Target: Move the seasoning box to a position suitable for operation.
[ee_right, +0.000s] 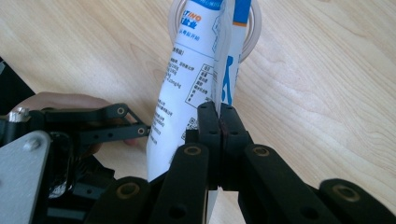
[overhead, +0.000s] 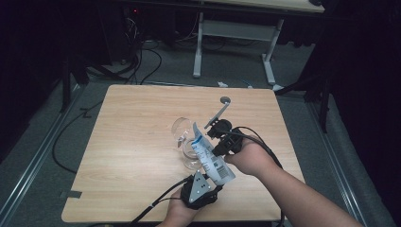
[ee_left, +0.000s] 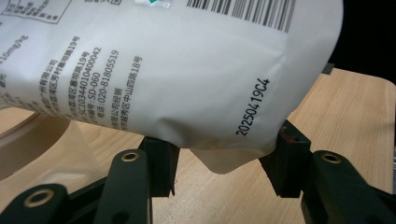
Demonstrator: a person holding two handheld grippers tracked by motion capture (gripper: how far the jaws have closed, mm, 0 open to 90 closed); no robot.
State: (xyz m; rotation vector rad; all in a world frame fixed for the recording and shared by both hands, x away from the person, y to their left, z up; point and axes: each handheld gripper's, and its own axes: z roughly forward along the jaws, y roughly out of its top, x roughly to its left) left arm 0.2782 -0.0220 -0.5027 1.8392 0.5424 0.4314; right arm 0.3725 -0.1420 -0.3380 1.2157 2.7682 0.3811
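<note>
While both grippers grip the same pouch, the scene reads as follows.

Pouch: a white pouch [overhead: 211, 158] with blue print and a barcode hangs tilted above the near middle of the table [overhead: 132, 123], its bottom end toward the near edge and its top end slanting up and away to the left.

Pouch top: in the right gripper view the top end of the pouch [ee_right: 196, 70] lies over the round rim of a glass [ee_right: 254, 28]; whether it touches the rim cannot be told.

Left gripper: the left gripper [overhead: 208, 189] sits at the near edge of the table, just below the pouch's bottom end. In the left gripper view its two jaws stand partly apart with the pouch's [ee_left: 177, 79] bottom corner between them, each jaw tip [ee_left: 161, 161] pressing against the bulging base, so it is clamped on the pouch.

Right gripper: the right gripper [overhead: 218, 150] comes in from the right and meets the pouch's right edge about halfway along. In the right gripper view its jaws are pressed together, pinching the thin side seam of the pouch [ee_right: 219, 100].

Pouch relative to grippers: it spans between the two, the left one at its bottom end, the right one at its side, the two grippers near each other.

Glass: a clear stemmed glass [overhead: 185, 139] stands on the table just left of the pouch, under its upper end.
</note>
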